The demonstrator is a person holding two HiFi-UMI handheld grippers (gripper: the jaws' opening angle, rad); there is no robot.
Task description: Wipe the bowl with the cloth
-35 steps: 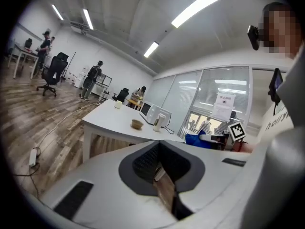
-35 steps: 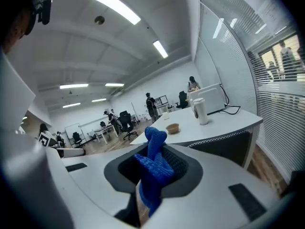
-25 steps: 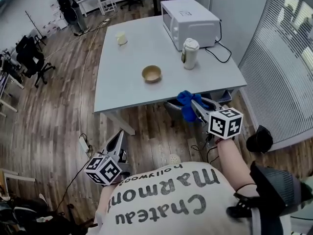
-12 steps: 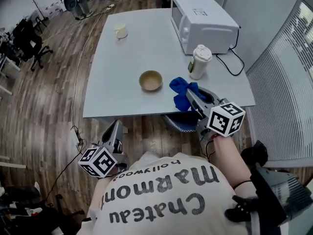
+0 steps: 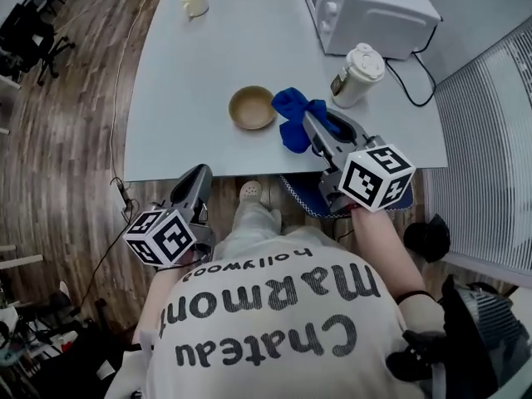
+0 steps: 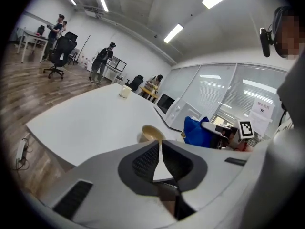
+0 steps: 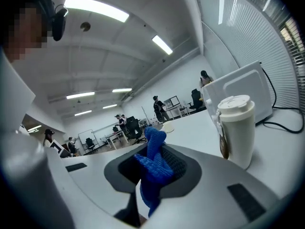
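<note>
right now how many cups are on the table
2: a small cream cup at the far left of the table, and a tall lidded cup beside the microwave, right of the bowl. The microwave may hide others behind it.

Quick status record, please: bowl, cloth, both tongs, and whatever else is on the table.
bowl: tan round bowl, upright on the grey table, nothing in it
cloth: blue cloth, just right of the bowl, not in it
right tongs: shut on the cloth
left tongs: opening, nothing between them, short of the table's near edge
other: white microwave, white lidded cup, small cream cup
</note>
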